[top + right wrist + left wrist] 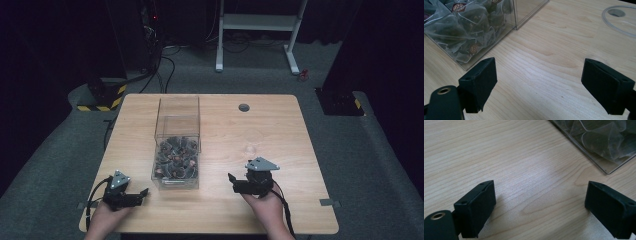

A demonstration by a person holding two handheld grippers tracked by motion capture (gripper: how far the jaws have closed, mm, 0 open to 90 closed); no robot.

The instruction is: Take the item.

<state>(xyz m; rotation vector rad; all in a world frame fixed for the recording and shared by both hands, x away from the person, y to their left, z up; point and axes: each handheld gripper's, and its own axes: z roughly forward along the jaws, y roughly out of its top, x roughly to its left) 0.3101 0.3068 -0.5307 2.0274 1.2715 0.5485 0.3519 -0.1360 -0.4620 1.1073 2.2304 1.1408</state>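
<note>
Item: clear, square-walled plastic box [178, 131], standing on the pale wooden table [280, 150], left of centre. You had it between your two tools, nearer the left one.

Contents: a heap of translucent pyramid-shaped mesh tea bags [175, 157], dark leaf inside, some with small round brown-and-gold tags [473, 48]. The heap filled only the lower near part of the box; the upper walls stood bare.

Handling, as judged: each bag was likely very light, soft and crushable, its mesh prone to snag or tear under a hard pinch. The bags lay tangled together, so one lifted might have dragged a neighbour. The best hold would have been a top corner or the seam of a bag lying uppermost, entered from above through the open top. The box itself looked stiff, smooth and light enough to slide if nudged.

Tools: your left black two-jaw gripper [142, 192] lay just left of the box's near corner, jaws spread wide, nothing between them. Your right black two-jaw gripper [231, 178] lay to the right of the box, a little apart, jaws likewise wide and empty.

Also noted: a clear ring-shaped plastic piece [617, 21] on the table, right of the box.
</note>
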